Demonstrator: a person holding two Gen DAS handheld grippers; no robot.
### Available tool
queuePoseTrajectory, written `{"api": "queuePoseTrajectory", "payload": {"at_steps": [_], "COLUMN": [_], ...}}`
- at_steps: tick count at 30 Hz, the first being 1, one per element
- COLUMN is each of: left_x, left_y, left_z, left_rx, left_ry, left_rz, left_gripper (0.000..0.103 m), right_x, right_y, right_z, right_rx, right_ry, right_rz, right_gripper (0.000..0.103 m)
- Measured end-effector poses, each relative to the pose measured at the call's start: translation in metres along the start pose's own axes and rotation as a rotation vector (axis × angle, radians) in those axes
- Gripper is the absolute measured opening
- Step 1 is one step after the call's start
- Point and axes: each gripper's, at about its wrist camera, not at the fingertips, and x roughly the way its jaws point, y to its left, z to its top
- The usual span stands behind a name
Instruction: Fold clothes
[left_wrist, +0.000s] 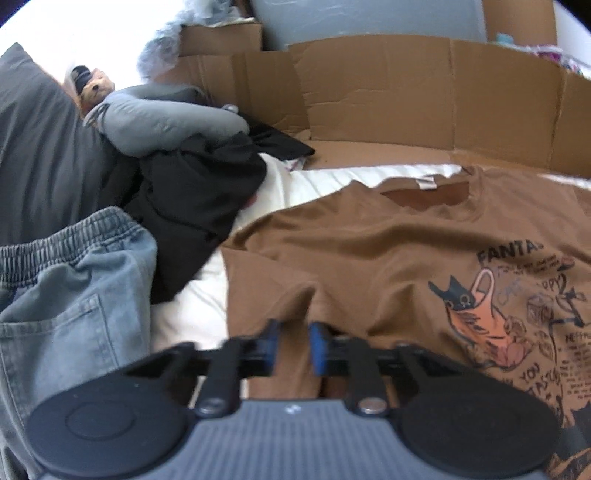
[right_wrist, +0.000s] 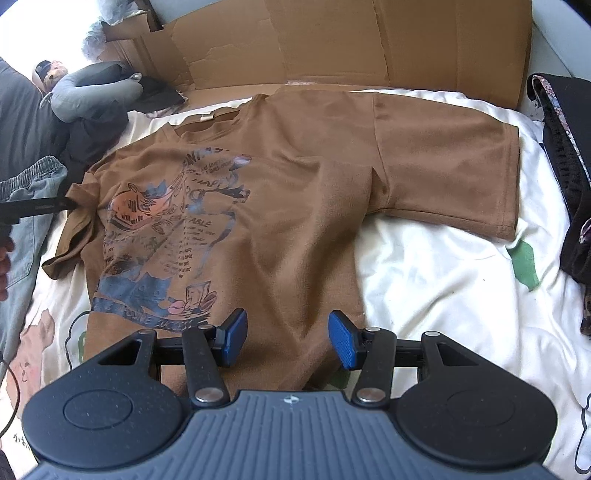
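Where one sheet (right_wrist: 443, 266) lies — one brown T-shirt (right_wrist: 314, 177), two hand-held grippers.

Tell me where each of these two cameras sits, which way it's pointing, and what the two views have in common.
Left wrist: rides on the left gripper, facing the brown T-shirt's sleeve, which its jaws pinch; jeans beside it.
Right wrist: rides on the right gripper, open above the shirt's hem, facing up the shirt toward the cardboard; part of a hand shows at the left edge.
Shared: the T-shirt, jeans, cardboard and grey pillow.
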Motion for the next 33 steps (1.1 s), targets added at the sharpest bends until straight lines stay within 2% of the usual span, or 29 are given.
{"api": "queuePoseTrajectory", "payload": {"at_steps": [7,13,19,21,23,30,33], "left_x": [-0.007,-0.011,-0.02,-0.023,-0.025,-0.004,0.004], "left_y": [0.038,0.066,0.026,0.015,0.004,-0.031,-0.038], "left_z": [0.006,0.011,0.01,0.009,0.009,-0.004,-0.006], "left_rx": [-0.001,0.022,0.08,0.107,0.13,0.182,0.147], "left_ry": [0.002,0.01,0.015,-0.001,-0.014,0.048,0.058], "left_rz": [-0.001,-0.004,-0.082,-0.079,-0.078,-0.046,-0.047], "left_gripper": [0.0,0.004,0.014,0.042,0.051,0.051,0.051], "right_x": [-0.001,0.002,0.0,0.0,0.001,-0.002,-0.003], "right_y": [0.004,0.004,0.004,0.003,0.003,0.002,-0.001], "right_z": [0.001,0.001,0.002,0.001,0.001,0.001,0.002], "right_rx": [-0.023,-0.023,-0.031,-0.025,-0.023,-0.023,-0.014], "right_ry": [-0.008,0.004,0.001,0.001,0.003,-0.013,-0.016], "right_rz": [-0.006,-0.009,-0.012,-0.012,-0.013,-0.019,-0.022], "right_gripper": [0.056,0.056,0.056,0.056,0.056,0.056,0.056]}}
